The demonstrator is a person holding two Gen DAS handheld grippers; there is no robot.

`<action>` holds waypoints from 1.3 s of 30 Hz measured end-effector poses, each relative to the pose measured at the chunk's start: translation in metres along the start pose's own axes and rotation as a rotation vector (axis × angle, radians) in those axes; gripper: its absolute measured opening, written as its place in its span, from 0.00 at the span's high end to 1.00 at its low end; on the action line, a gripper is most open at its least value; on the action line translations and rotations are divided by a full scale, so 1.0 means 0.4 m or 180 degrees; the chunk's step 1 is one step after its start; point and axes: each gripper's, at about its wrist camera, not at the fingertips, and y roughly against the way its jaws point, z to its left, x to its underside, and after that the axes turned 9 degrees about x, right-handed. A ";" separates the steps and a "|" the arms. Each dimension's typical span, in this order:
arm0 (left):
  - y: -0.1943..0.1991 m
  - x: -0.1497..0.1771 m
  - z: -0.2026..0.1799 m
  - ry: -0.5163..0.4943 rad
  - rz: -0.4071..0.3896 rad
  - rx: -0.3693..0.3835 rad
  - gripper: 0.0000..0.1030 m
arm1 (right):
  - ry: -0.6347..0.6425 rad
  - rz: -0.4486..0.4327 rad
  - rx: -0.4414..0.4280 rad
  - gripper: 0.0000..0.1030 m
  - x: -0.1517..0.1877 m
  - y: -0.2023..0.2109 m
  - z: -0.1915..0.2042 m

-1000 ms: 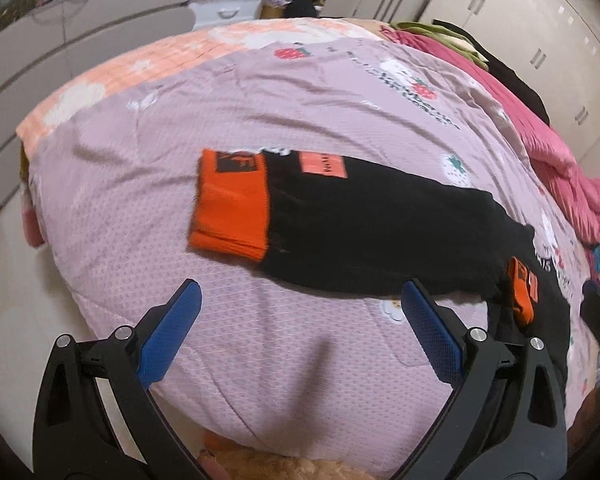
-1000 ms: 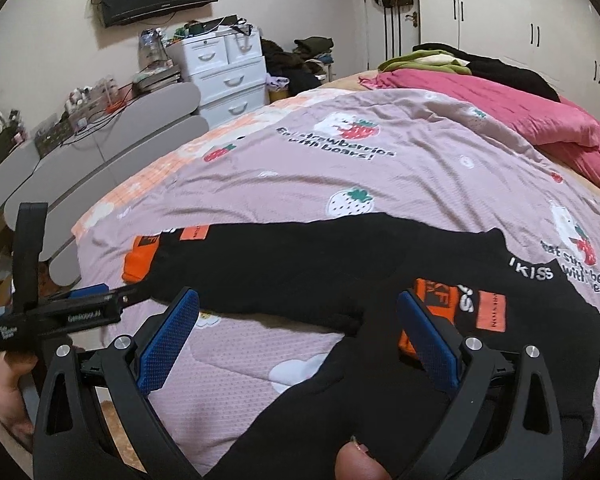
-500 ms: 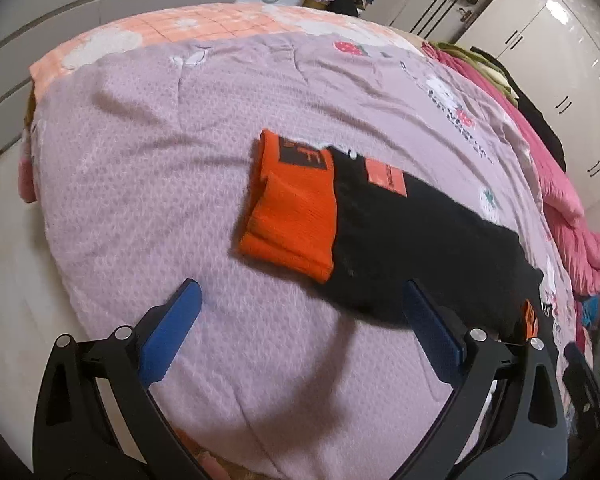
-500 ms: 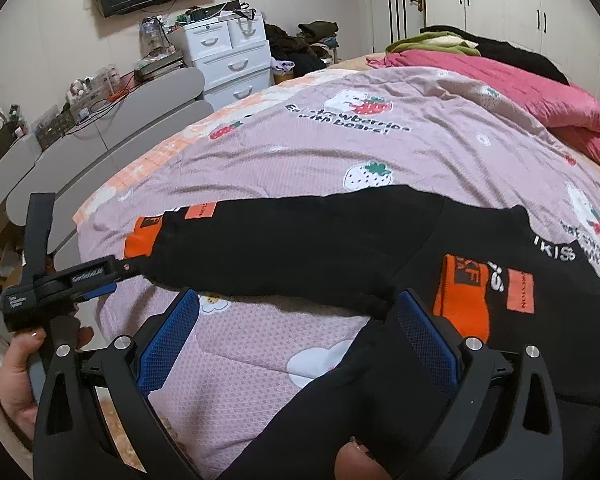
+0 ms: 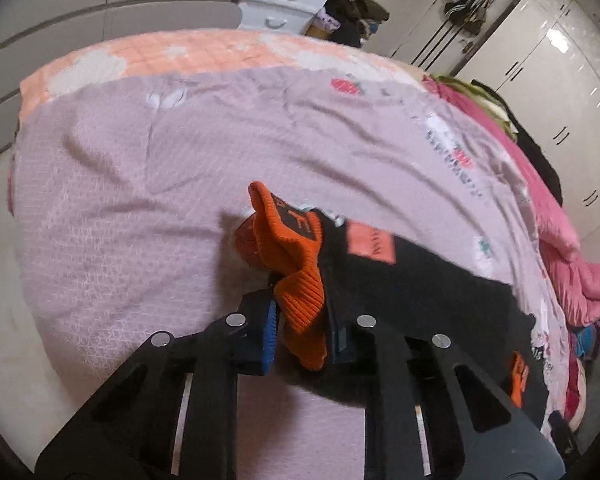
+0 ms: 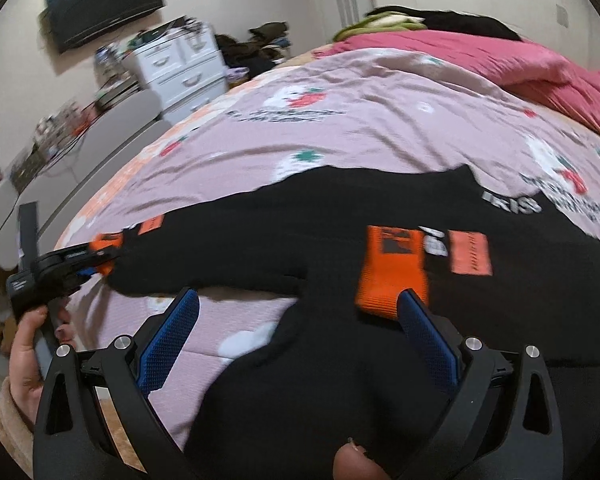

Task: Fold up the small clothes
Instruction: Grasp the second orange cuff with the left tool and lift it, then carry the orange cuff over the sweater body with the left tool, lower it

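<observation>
A black sweater [image 6: 340, 220] with orange cuffs lies spread on the lilac bedspread [image 5: 140, 200]. My left gripper [image 5: 302, 334] is shut on the orange cuff [image 5: 296, 280] of one sleeve, which bunches up between the blue pads. In the right wrist view that gripper [image 6: 80, 264] grips the cuff at the far left of the sweater. My right gripper [image 6: 300, 336] is open above the sweater's body, with the other orange cuff [image 6: 392, 268] folded onto the black cloth just ahead of its right finger [image 6: 428, 336].
A pink duvet [image 6: 500, 60] lies bunched along the bed's far side. White drawers [image 6: 180, 68] and a grey curved headboard [image 5: 100, 12] stand beyond the bed. White wardrobes [image 5: 560, 80] line the wall. The bed edge drops off on the left [image 5: 4, 240].
My left gripper has moved in onto the sleeve's orange cuff and shut on it, lifting and bunching it. My right gripper has stayed open and moved slightly closer over the sweater.
</observation>
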 end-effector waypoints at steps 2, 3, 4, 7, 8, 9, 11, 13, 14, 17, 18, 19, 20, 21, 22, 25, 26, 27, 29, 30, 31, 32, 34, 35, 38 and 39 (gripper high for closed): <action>0.021 -0.006 -0.032 -0.0090 -0.0052 0.0115 0.90 | -0.0123 0.0014 0.0009 0.04 0.002 0.005 -0.035; 0.029 -0.008 -0.044 -0.0115 -0.0062 0.0156 0.90 | -0.0188 0.0007 0.0004 0.04 0.003 0.011 -0.052; 0.041 -0.010 -0.064 -0.0161 -0.0085 0.0209 0.90 | -0.0269 -0.0013 0.0005 0.04 0.006 0.022 -0.076; 0.078 -0.013 -0.117 -0.0287 -0.0162 0.0331 0.90 | -0.0384 -0.0073 0.0051 0.04 0.014 0.048 -0.116; 0.086 -0.014 -0.133 -0.0313 -0.0173 0.0374 0.90 | -0.0422 -0.0093 0.0065 0.04 0.017 0.055 -0.131; 0.097 -0.014 -0.155 -0.0359 -0.0194 0.0426 0.90 | -0.0472 -0.0108 0.0088 0.04 0.022 0.065 -0.149; 0.110 -0.011 -0.187 -0.0424 -0.0218 0.0497 0.91 | -0.0539 -0.0114 0.0136 0.04 0.026 0.076 -0.176; 0.118 -0.010 -0.226 -0.0486 -0.0215 0.0589 0.91 | -0.0593 -0.0100 0.0267 0.04 0.032 0.088 -0.206; 0.120 -0.009 -0.240 -0.0508 -0.0214 0.0619 0.91 | -0.0616 -0.0100 0.0356 0.04 0.036 0.097 -0.223; 0.130 0.001 -0.296 -0.0630 -0.0202 0.0713 0.91 | -0.0703 -0.0125 0.0527 0.04 0.050 0.120 -0.270; 0.131 0.004 -0.319 -0.0675 -0.0190 0.0749 0.91 | -0.0751 -0.0125 0.0577 0.04 0.056 0.130 -0.290; 0.133 0.006 -0.331 -0.0700 -0.0180 0.0772 0.91 | -0.0787 -0.0130 0.0593 0.04 0.062 0.137 -0.304; 0.134 0.009 -0.347 -0.0739 -0.0173 0.0796 0.91 | -0.0831 -0.0144 0.0607 0.04 0.068 0.146 -0.320; 0.138 0.012 -0.361 -0.0781 -0.0176 0.0813 0.91 | -0.0863 -0.0155 0.0617 0.04 0.073 0.152 -0.330; 0.139 0.015 -0.381 -0.0827 -0.0172 0.0834 0.91 | -0.0910 -0.0172 0.0625 0.04 0.078 0.161 -0.345; 0.138 0.023 -0.425 -0.0921 -0.0143 0.0889 0.91 | -0.1009 -0.0218 0.0652 0.04 0.088 0.185 -0.384; 0.137 0.026 -0.436 -0.0942 -0.0132 0.0907 0.91 | -0.1035 -0.0237 0.0661 0.04 0.089 0.193 -0.393; 0.135 0.029 -0.446 -0.0958 -0.0117 0.0925 0.91 | -0.1072 -0.0261 0.0665 0.04 0.093 0.203 -0.406; 0.128 0.038 -0.475 -0.1011 -0.0077 0.0961 0.91 | -0.1131 -0.0288 0.0658 0.04 0.095 0.215 -0.422; 0.125 0.041 -0.482 -0.1026 -0.0063 0.0970 0.91 | -0.1189 -0.0302 0.0630 0.04 0.100 0.222 -0.435; 0.120 0.045 -0.496 -0.1040 -0.0035 0.0995 0.91 | -0.1240 -0.0304 0.0627 0.04 0.103 0.226 -0.447; 0.118 0.048 -0.506 -0.1051 -0.0016 0.1016 0.91 | -0.1268 -0.0307 0.0641 0.04 0.105 0.230 -0.453; 0.112 0.057 -0.529 -0.1098 0.0011 0.1043 0.91 | -0.1314 -0.0334 0.0693 0.04 0.114 0.240 -0.469; 0.109 0.062 -0.540 -0.1121 0.0027 0.1061 0.91 | -0.1330 -0.0347 0.0734 0.04 0.119 0.246 -0.475; 0.100 0.078 -0.576 -0.1178 0.0090 0.1135 0.92 | -0.1376 -0.0369 0.0757 0.04 0.131 0.259 -0.493; 0.095 0.082 -0.584 -0.1184 0.0115 0.1161 0.92 | -0.1394 -0.0370 0.0764 0.04 0.134 0.261 -0.498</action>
